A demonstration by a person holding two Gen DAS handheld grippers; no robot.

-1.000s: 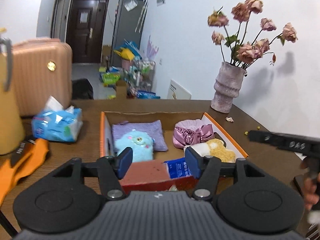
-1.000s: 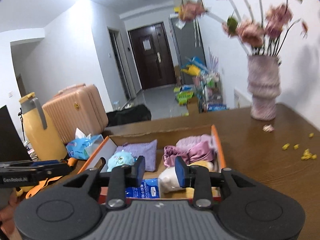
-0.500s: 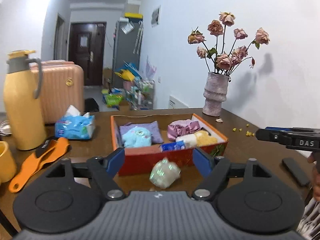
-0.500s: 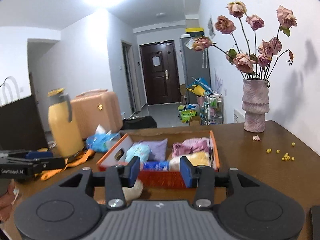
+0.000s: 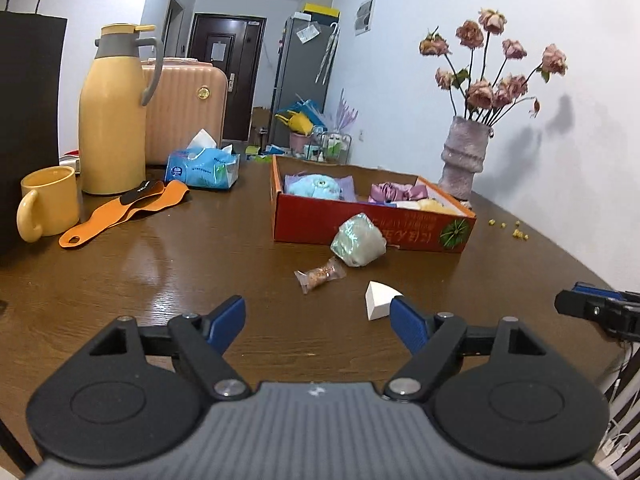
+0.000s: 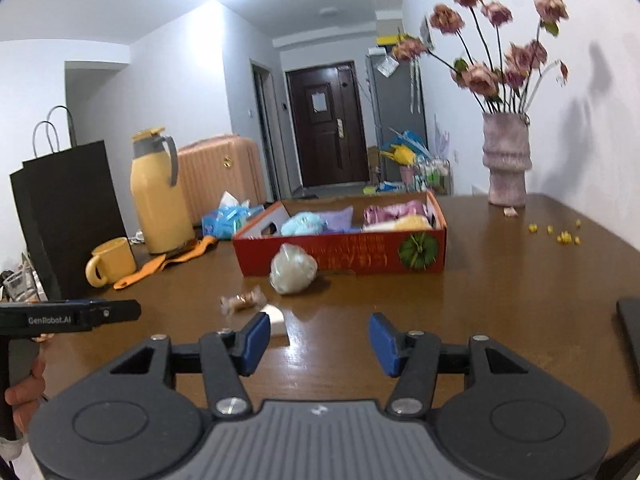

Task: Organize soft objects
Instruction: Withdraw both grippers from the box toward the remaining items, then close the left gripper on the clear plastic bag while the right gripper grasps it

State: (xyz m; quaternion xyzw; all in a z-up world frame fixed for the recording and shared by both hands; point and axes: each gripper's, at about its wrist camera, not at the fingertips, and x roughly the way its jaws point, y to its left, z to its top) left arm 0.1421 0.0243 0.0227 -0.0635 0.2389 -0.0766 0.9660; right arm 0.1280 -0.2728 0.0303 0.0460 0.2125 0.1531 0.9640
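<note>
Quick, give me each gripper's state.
Left gripper: open, holding nothing.
Right gripper: open, holding nothing.

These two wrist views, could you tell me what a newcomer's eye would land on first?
Likely the red box in mid-table, packed with soft things such as a blue plush, with a pale wrapped bundle lying on the table against its front wall. Next, the vase of dried roses at the far right by the wall, and the yellow thermos at far left.
</note>
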